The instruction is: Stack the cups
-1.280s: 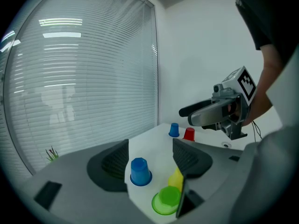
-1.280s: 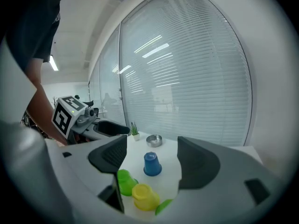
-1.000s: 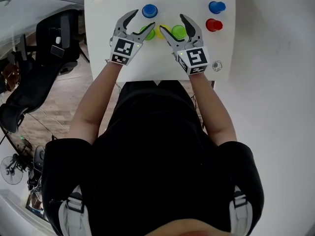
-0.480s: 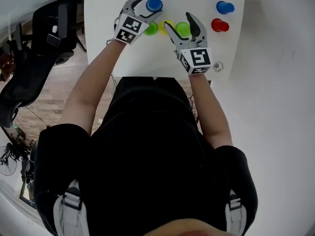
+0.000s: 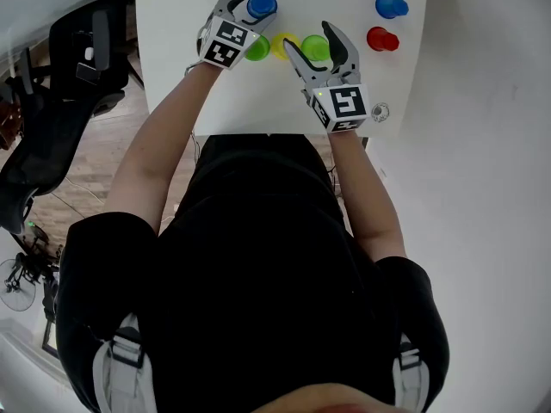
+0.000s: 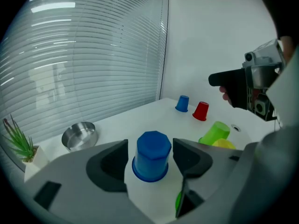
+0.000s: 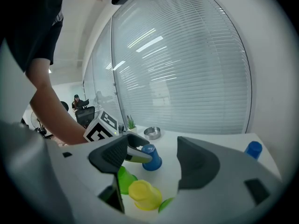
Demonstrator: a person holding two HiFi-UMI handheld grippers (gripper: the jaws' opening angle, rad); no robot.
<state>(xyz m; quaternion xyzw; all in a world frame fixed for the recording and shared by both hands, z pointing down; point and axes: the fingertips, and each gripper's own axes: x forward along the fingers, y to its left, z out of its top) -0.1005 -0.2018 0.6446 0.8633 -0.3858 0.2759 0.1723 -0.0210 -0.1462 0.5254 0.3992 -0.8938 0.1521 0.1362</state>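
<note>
Jaws of the left gripper (image 6: 149, 146) stand apart around an upturned blue cup (image 6: 152, 154). They have just been narrowing, and the pads flank the cup without pressing it yet. Beside it, the right gripper (image 5: 310, 38) hangs open and empty, with a tipped yellow cup (image 7: 145, 194) and a green cup (image 7: 124, 178) just below its jaws. The first pickup appears under way — next comes closing squarely on the blue cup's walls, then a clean lift toward another cup.

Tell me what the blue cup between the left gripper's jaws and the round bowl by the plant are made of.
Blue cup: probably plastic, opaque with a soft sheen; even saturated colour, moulded faceted top.
Bowl: likely metal, perhaps stainless steel; silvery, with bright reflections.
</note>
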